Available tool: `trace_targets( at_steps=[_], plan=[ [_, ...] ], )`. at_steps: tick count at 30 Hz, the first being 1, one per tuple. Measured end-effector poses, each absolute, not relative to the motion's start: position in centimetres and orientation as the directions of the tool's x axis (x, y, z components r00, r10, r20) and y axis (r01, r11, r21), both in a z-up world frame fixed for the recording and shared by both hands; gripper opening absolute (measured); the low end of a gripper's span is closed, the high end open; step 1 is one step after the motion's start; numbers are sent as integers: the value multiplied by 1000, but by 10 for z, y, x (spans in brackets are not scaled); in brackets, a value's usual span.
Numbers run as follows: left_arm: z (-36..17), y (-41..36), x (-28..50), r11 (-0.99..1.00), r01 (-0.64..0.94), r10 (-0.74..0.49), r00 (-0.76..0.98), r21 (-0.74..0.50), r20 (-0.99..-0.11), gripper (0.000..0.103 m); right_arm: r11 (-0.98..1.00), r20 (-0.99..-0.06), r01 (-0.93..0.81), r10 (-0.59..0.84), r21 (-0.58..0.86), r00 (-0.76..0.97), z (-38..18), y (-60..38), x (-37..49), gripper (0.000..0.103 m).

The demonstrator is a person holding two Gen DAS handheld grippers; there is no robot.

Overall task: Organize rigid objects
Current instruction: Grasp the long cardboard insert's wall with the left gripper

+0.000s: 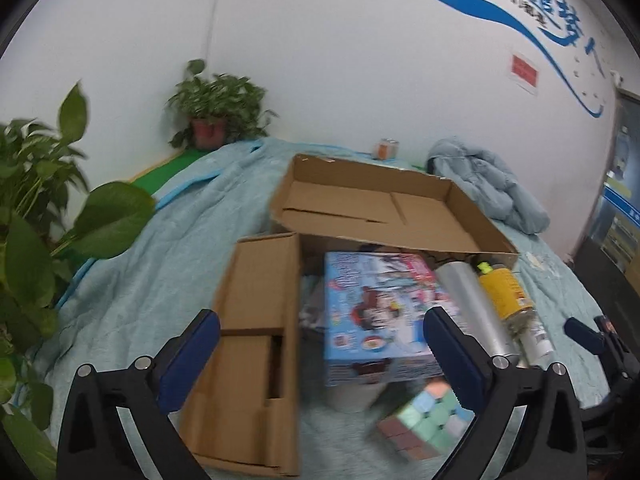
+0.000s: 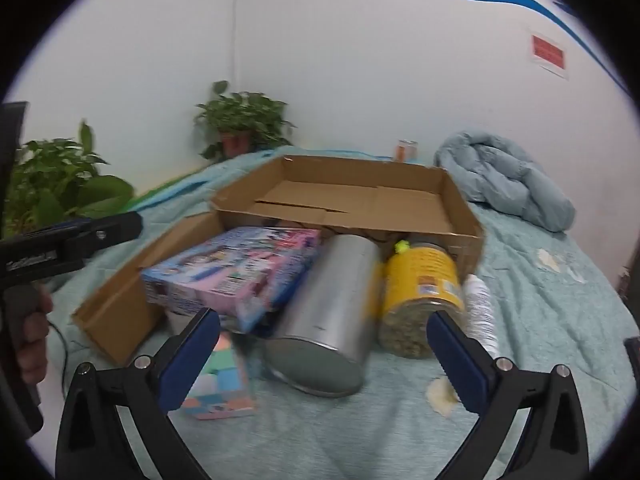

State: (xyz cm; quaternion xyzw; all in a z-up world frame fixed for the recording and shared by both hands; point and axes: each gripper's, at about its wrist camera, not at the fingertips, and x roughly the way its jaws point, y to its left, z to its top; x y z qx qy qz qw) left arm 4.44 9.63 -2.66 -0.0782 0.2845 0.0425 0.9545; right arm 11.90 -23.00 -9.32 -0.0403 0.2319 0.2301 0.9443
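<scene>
On the teal bedspread a shallow cardboard tray point(image 1: 460, 216) point(image 2: 456, 216) stands empty behind a cluster of objects. A colourful toy box point(image 1: 376, 312) point(image 2: 240, 268) lies in front of it, propped on a pale cup point(image 1: 352, 396). Beside it lie a silver can point(image 2: 332, 320) point(image 1: 472, 304), a yellow-labelled jar point(image 2: 424, 292) point(image 1: 504, 288) and a slim white bottle point(image 2: 480, 312) point(image 1: 538, 340). A pastel puzzle cube point(image 1: 424, 420) point(image 2: 220, 384) rests nearest. My left gripper point(image 1: 320, 360) hangs open over the toy box. My right gripper point(image 2: 322, 360) hangs open before the silver can.
A second cardboard tray point(image 1: 256, 340) point(image 2: 124, 308) lies at the left. Potted plants point(image 1: 216, 108) point(image 2: 240, 124) stand at the wall and far left. A bundled pale blue quilt point(image 1: 492, 180) point(image 2: 504, 180) and a small jar point(image 1: 386, 148) sit behind. A hand point(image 2: 34, 344) holds the left gripper.
</scene>
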Motion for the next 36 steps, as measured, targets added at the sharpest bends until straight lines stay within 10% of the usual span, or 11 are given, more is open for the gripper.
trace_targets(
  at_steps=[12, 22, 36],
  plan=[
    [-93, 207, 34, 940, -154, -106, 714, -303, -692, 100, 723, -557, -690, 581, 19, 594, -95, -137, 103, 103],
    [-128, 203, 28, 933, -50, -242, 644, -356, -726, 34, 725, -615, -686, 513, -62, 599, -119, -78, 83, 100],
    [-125, 191, 22, 918, -43, -288, 612, -394, -737, 21, 776, -757, -626, 366, -72, 542, -156, -51, 117, 25]
  ],
)
